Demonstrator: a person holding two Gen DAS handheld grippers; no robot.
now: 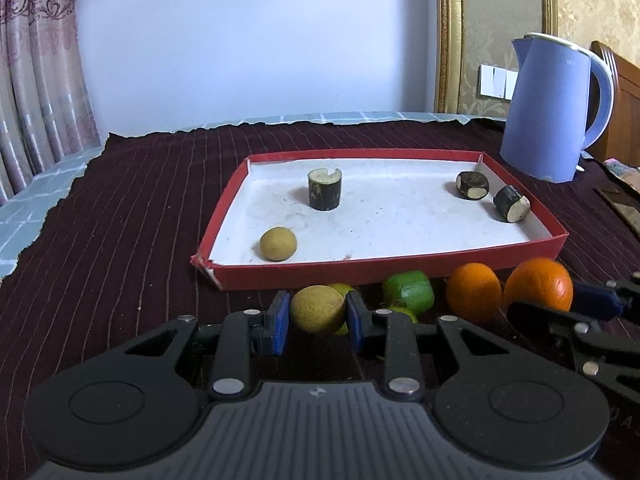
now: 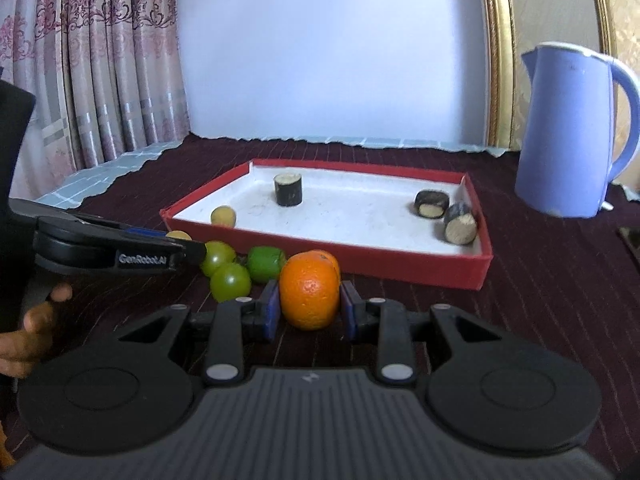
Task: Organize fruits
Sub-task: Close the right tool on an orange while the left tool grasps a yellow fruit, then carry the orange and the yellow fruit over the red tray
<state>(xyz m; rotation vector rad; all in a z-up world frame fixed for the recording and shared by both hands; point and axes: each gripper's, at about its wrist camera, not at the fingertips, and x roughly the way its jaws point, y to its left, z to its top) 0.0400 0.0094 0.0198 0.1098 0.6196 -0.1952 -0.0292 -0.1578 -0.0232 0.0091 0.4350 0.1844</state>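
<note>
Kettle (image 1: 556,108) sits off to the right on the dark cloth (image 1: 120,220) covering the table, well apart from the red tray (image 1: 384,272). The tray holds three dark cut chunks (image 1: 325,190) and a tan ball (image 1: 278,243) near its front left corner.

Both claws are low and level in front of the tray, pointing at it. The left claw (image 1: 318,312) is pinched on a tan fruit (image 1: 317,309), pads touching both sides. The right claw (image 2: 307,307) is clamped on an orange (image 2: 309,293).

Left view shows two oranges (image 1: 474,292) side by side; in the right view the second one barely peeks out behind the held one. Right view shows the green fruits (image 2: 230,281) clearly, plus a hand (image 2: 28,332) at the left edge.
</note>
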